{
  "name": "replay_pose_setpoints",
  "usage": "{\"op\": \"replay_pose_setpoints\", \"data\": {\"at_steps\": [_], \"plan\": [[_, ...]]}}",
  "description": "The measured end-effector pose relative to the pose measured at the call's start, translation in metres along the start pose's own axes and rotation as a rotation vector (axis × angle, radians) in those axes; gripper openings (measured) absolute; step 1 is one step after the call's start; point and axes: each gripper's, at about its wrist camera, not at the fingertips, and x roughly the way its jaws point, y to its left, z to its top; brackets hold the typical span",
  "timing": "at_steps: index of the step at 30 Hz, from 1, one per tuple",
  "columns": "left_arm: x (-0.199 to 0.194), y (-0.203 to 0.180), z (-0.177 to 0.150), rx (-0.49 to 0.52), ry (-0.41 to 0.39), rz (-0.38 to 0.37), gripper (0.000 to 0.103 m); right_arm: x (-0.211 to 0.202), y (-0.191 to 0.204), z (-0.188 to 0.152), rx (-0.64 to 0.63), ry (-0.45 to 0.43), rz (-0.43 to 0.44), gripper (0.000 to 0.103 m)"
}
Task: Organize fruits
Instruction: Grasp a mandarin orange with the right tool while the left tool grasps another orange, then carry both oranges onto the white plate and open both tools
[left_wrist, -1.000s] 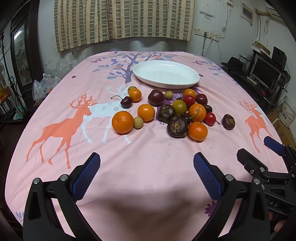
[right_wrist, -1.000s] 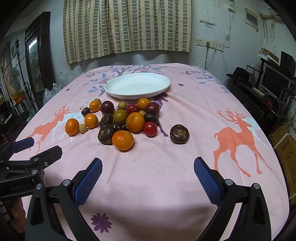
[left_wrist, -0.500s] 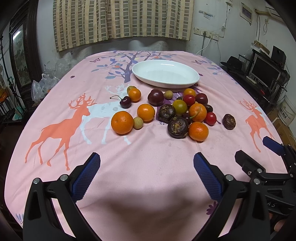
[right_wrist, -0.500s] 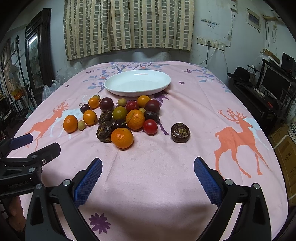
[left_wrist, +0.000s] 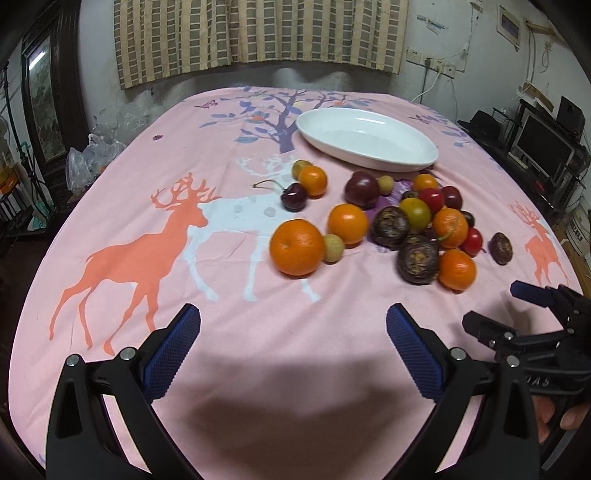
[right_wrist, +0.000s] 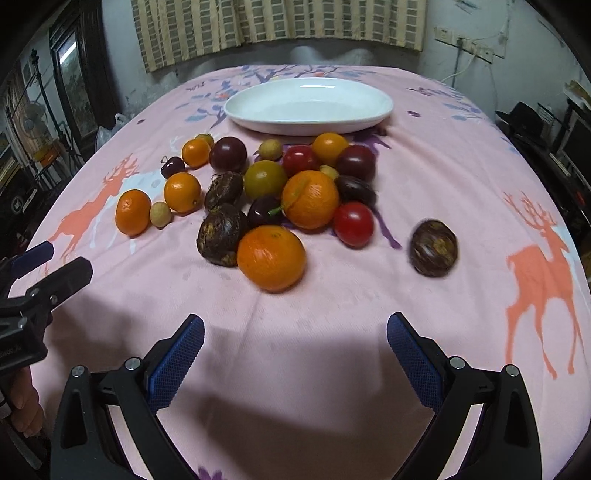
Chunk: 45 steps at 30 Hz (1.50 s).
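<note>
Left gripper (left_wrist: 293, 343) and right gripper (right_wrist: 295, 350) both hung wide open, gripping nothing, above the near pink tablecloth (left_wrist: 221, 295). Fruit pile (right_wrist: 273, 192) lay mid-table; white dish (right_wrist: 308, 105) just beyond, at far side.
</note>
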Motion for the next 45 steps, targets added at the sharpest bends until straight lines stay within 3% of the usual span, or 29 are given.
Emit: {"op": "replay_pose_setpoints", "data": {"at_steps": [2,4,8,10,12,14,20,24,30,37,41,45], "plan": [[0.006,0.007,0.002,-0.009,0.012,0.005,0.099,0.010,0.005,0.011,-0.023,0.009,-0.011,0.097],[0.010,0.012,0.005,-0.015,0.022,0.010,0.099,0.020,0.008,0.020,-0.037,0.024,-0.012,0.086],[0.019,0.015,0.011,-0.005,0.037,0.030,0.099,0.035,0.009,0.027,-0.037,0.035,-0.009,0.072],[0.023,0.012,0.016,0.011,0.043,0.029,0.099,0.033,0.009,0.025,-0.049,0.006,-0.018,0.055],[0.028,0.006,0.021,0.037,0.042,0.037,0.099,0.029,0.006,0.022,-0.041,-0.010,0.028,0.043],[0.036,0.000,0.027,0.062,0.049,0.049,0.096,0.026,-0.002,0.020,-0.003,-0.007,0.079,0.043],[0.066,-0.010,0.037,0.064,0.121,0.022,0.070,0.015,-0.023,0.010,0.048,-0.021,0.150,0.043],[0.082,-0.011,0.037,0.060,0.155,0.002,0.043,0.009,-0.030,0.008,0.050,-0.030,0.156,0.043],[0.070,-0.004,0.045,0.075,0.133,-0.017,0.041,-0.005,-0.035,0.019,0.029,-0.073,0.163,0.043],[0.054,-0.026,0.117,0.075,0.030,-0.102,0.041,-0.020,-0.030,0.089,-0.050,-0.237,0.089,0.043],[0.089,-0.052,0.164,0.076,0.034,-0.085,0.041,0.010,-0.025,0.136,-0.088,-0.256,0.047,0.043],[0.138,-0.067,0.187,0.063,0.094,-0.049,0.042,0.056,-0.027,0.167,-0.118,-0.169,-0.025,0.044]]}}
